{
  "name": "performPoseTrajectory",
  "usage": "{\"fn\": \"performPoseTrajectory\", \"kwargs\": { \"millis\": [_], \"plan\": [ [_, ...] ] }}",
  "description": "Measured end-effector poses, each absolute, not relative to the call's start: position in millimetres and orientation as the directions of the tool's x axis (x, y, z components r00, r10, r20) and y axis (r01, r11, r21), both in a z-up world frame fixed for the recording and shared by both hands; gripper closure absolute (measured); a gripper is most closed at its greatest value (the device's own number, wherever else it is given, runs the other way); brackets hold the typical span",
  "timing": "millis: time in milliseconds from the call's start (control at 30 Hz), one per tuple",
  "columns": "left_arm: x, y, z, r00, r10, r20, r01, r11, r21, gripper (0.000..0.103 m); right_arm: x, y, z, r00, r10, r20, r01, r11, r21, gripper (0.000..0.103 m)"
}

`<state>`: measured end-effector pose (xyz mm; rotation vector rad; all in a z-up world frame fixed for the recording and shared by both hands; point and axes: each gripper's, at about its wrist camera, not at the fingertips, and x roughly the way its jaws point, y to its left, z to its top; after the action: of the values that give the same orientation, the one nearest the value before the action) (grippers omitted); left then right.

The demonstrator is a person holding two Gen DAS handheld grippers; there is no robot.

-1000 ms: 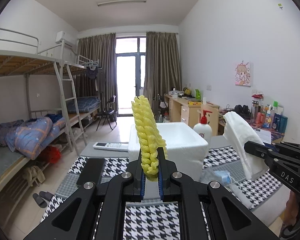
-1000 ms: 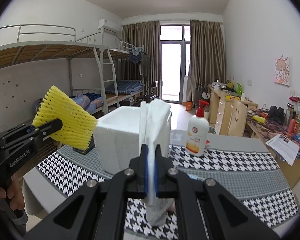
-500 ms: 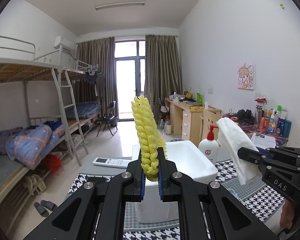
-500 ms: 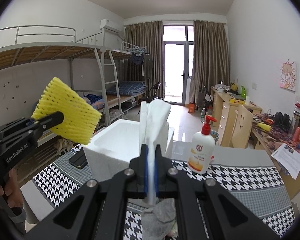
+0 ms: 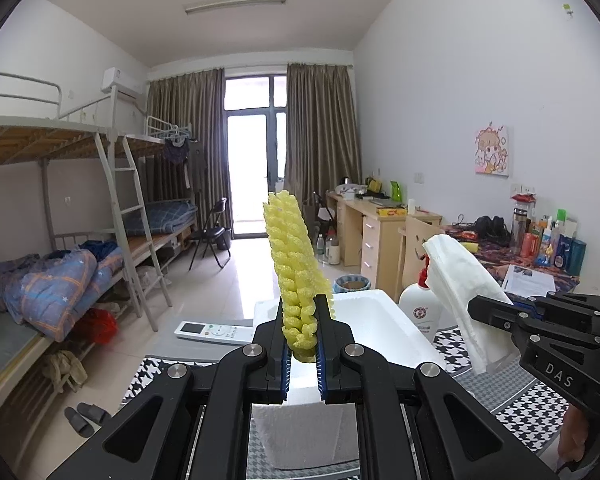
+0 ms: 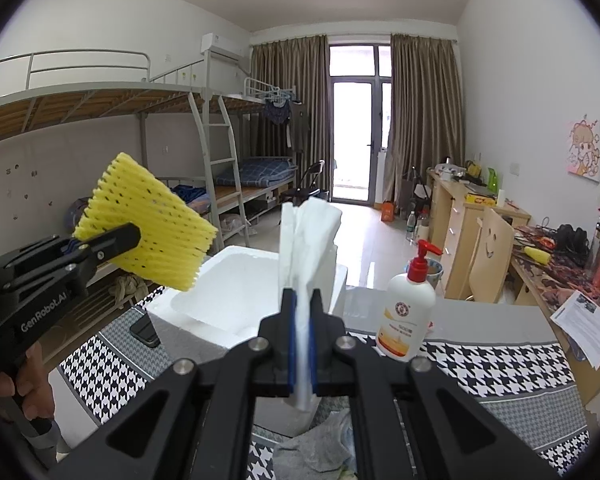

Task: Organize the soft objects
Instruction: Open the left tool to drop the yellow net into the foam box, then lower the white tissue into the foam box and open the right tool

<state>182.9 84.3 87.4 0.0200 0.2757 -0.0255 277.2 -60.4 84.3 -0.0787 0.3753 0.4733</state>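
Above the foam box (image 5: pixel 374 322), both tools (tilted slightly down) stay clamped: left (image 5: pixel 302 354) on yellow netting (image 5: pixel 294 264), right (image 6: pixel 302 344) on white tissue (image 6: pixel 310 240).

Foam net (image 5: pixel 296 264) in left gripper (image 5: pixel 303 344): yellow. Folded cloth (image 6: pixel 308 240) in right gripper (image 6: pixel 302 344): white. Box (image 6: pixel 236 292) ahead: white. Tablecloth (image 6: pixel 480 364) below: black-white houndstooth, grey bands. Pump bottle (image 6: pixel 406 320): white, red top.

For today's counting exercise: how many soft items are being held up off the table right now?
2. A yellow foam net in the left hand-held gripper; a white tissue in the right hand-held gripper. Other soft items may lie hidden below.
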Motion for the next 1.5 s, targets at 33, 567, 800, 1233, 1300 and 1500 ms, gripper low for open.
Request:
{"fn": "performPoseTrajectory", "kwargs": {
  "millis": [33,567,800,1233,1300,1500],
  "plan": [
    [186,83,88,0.961,-0.025,-0.275,0.030,0.999,0.014,0.092,279,-62,84,0.823,0.429,-0.372,-0.457,0.889,0.015,0.095],
    [231,68,72,0.930,-0.150,-0.335,0.148,0.988,-0.032,0.092,281,-79,81,0.857,0.343,-0.386,-0.366,0.931,0.015,0.095],
    [245,69,68,0.920,-0.143,-0.366,0.134,0.990,-0.051,0.053,278,-79,81,0.863,0.325,-0.388,-0.347,0.938,0.013,0.095],
    [227,79,78,0.953,-0.065,-0.297,0.061,0.998,-0.022,0.001,277,-71,83,0.862,0.330,-0.384,-0.355,0.935,0.005,0.095],
    [223,85,79,0.956,-0.051,-0.290,0.046,0.999,-0.024,0.001,280,-70,83,0.859,0.338,-0.384,-0.363,0.932,0.007,0.095],
    [210,101,80,0.959,0.008,-0.284,-0.012,1.000,-0.015,0.001,284,-55,83,0.848,0.371,-0.379,-0.399,0.917,0.004,0.095]
  ]
}}
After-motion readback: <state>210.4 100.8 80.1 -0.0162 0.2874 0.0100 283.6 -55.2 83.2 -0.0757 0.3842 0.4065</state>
